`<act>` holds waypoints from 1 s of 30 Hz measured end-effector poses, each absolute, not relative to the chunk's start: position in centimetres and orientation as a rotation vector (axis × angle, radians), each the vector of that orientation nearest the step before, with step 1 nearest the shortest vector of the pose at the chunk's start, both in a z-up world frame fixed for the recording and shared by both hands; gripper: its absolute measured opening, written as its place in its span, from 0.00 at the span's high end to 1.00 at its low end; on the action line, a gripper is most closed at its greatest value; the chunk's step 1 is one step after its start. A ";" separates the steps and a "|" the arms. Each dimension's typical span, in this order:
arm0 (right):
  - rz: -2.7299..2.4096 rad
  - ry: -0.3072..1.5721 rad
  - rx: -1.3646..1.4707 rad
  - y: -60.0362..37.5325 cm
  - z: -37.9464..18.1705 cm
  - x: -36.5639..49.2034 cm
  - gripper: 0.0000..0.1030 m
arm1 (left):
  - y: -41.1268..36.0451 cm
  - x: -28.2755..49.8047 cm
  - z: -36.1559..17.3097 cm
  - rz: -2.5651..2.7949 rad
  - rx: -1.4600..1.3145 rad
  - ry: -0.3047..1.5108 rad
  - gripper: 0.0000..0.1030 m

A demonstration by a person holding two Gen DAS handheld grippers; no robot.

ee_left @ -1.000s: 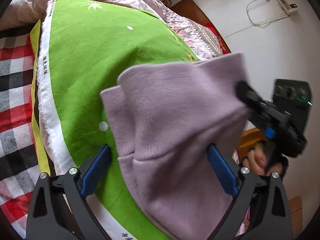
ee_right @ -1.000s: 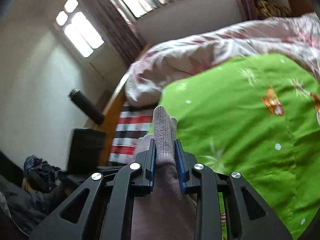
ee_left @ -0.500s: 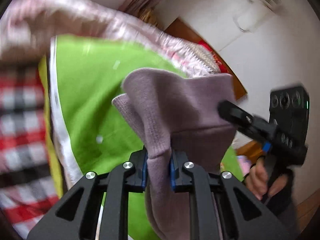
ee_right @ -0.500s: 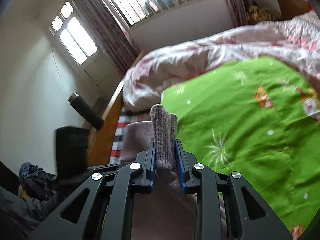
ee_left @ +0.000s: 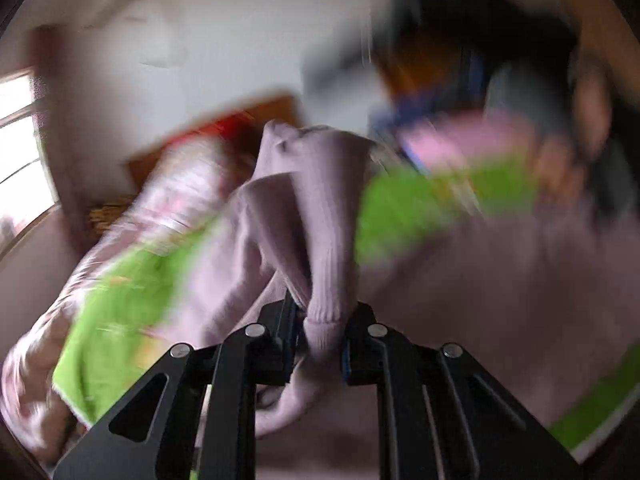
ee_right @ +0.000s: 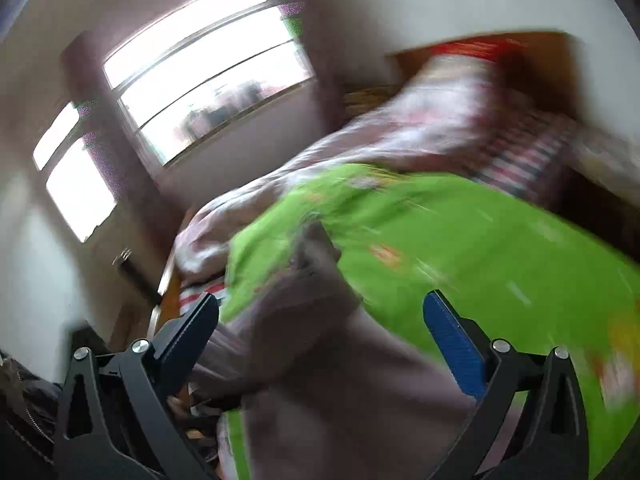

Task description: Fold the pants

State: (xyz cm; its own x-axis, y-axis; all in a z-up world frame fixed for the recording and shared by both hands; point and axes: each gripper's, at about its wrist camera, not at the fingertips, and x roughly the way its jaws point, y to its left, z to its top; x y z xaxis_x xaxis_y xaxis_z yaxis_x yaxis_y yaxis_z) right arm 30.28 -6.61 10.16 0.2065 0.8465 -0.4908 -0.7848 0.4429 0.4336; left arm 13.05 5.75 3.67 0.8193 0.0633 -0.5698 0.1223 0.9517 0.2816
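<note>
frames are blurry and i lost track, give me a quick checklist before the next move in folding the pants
1. Left gripper shut on the pants: ok, ribbed cuff pinched.
2. Right gripper holding fabric: not ok, fingers spread open with the cloth loose between them.
3. Pants over the green blanket: ok, blanket lies behind and beneath them.
4. Pants flat and unbunched: not ok, they hang bunched.
5. Legs aligned: cannot tell, too blurred.
6. Views steady enough to place the fold: not ok, both smeared.

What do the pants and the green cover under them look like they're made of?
Pants: soft mauve knit, probably wool or acrylic; vertical ribbing shows where the left gripper pinches them. Green cover: seemingly thin, matte printed fabric, too blurred to say more.
</note>
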 end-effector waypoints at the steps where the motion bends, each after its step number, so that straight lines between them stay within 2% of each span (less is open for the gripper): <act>1: 1.071 0.779 0.165 -10.5 8.7 29.9 0.04 | 4.2 13.9 0.9 -0.088 0.362 0.700 0.84; 2: 1.025 0.787 0.197 -12.5 8.0 29.5 0.04 | 3.1 14.4 -1.1 -0.107 0.405 0.758 0.84; 4: 0.939 0.806 0.270 -17.0 6.1 28.1 0.04 | 1.9 14.0 -1.4 -0.072 0.505 0.704 0.84; 8: 0.894 0.923 0.428 -19.8 2.2 25.7 0.04 | 4.7 14.8 -0.1 -0.140 0.285 0.731 0.84; 11: 0.916 1.004 0.517 -17.5 0.1 24.6 0.04 | 6.5 14.2 1.3 -0.149 0.167 0.682 0.85; 14: 0.977 1.083 0.666 -14.6 -0.8 25.6 0.04 | 5.8 12.8 2.2 -0.133 0.186 0.609 0.85; 17: 0.987 1.204 0.769 -10.8 -1.8 27.5 0.04 | 4.0 12.2 2.1 -0.099 0.290 0.561 0.84; 21: 0.987 1.251 0.719 -6.3 -2.0 29.2 0.04 | -0.2 9.4 1.2 -0.191 0.494 0.512 0.79; 22: 0.968 1.243 0.678 -5.3 -1.9 29.5 0.07 | -0.8 8.8 0.9 -0.206 0.542 0.502 0.73; 23: 0.952 1.240 0.653 -4.8 -2.0 29.6 0.15 | -1.3 8.0 0.6 -0.229 0.600 0.482 0.50; 25: 0.918 1.214 0.558 -3.8 -2.1 29.4 0.44 | -0.9 6.2 0.8 -0.241 0.622 0.440 0.24; 27: 0.897 1.169 0.495 -3.9 -2.2 28.7 0.57 | 0.9 5.0 1.7 -0.208 0.582 0.429 0.23; 29: 0.893 1.144 0.487 -4.4 -2.0 28.2 0.64 | 4.3 4.5 2.5 -0.151 0.471 0.462 0.16; 30: 0.897 1.126 0.495 -4.5 -1.7 28.1 0.66 | 6.3 4.6 2.5 -0.103 0.418 0.486 0.15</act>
State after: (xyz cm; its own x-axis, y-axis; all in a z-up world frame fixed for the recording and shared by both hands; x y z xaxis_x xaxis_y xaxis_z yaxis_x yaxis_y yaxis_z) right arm 28.07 -4.50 -1.73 0.1490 0.8175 -0.5563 -0.3601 0.5688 0.7395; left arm 4.60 6.26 2.52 0.8810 0.0019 -0.4732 0.1943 0.9103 0.3654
